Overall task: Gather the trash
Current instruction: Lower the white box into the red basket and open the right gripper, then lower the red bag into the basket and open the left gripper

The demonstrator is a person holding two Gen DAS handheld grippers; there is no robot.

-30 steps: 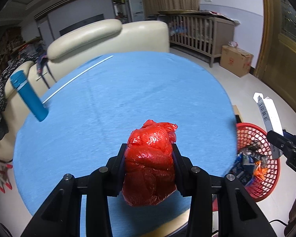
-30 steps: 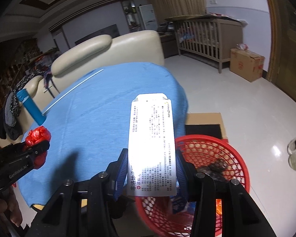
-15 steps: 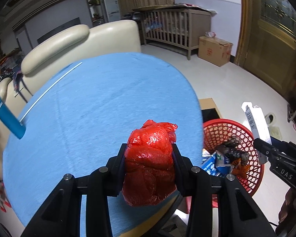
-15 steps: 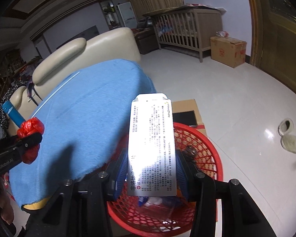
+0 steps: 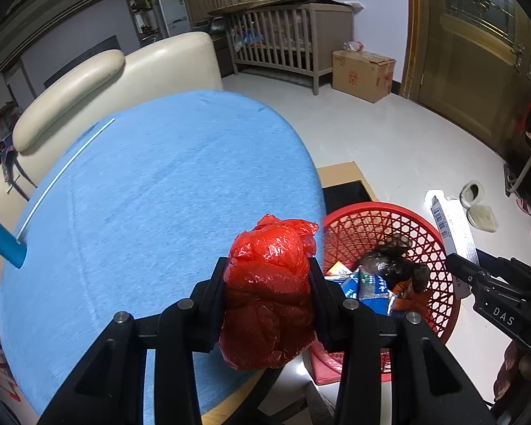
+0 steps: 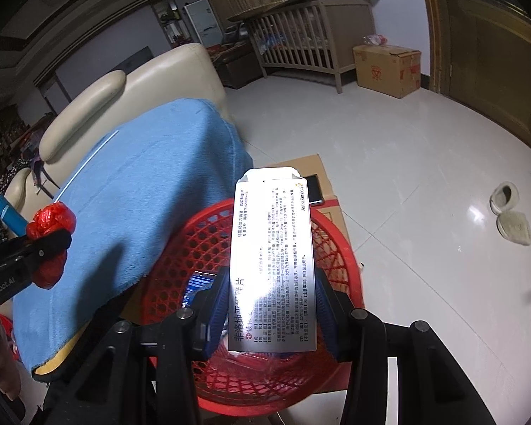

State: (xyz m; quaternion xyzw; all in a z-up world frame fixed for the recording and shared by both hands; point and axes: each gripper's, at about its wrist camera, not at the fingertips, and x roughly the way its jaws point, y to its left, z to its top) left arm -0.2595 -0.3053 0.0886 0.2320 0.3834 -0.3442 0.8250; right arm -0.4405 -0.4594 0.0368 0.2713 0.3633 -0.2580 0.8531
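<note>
Round worktop under a blue cloth [image 5: 152, 191], and beside it on the floor the red plastic mesh basket [image 6: 265, 233], already part full. Left claw [image 5: 267, 294] is clamped on a crumpled red plastic bag [image 5: 269, 290] at the worktop's edge: soft, light, squashes anywhere. Right claw [image 6: 272, 304] pinches the flat white medicine carton [image 6: 274, 258] low down over the basket: light, stiff, crushable

Right claw [image 6: 270, 304] grips medicine box [image 6: 272, 258] above red basket [image 6: 329, 248].
</note>
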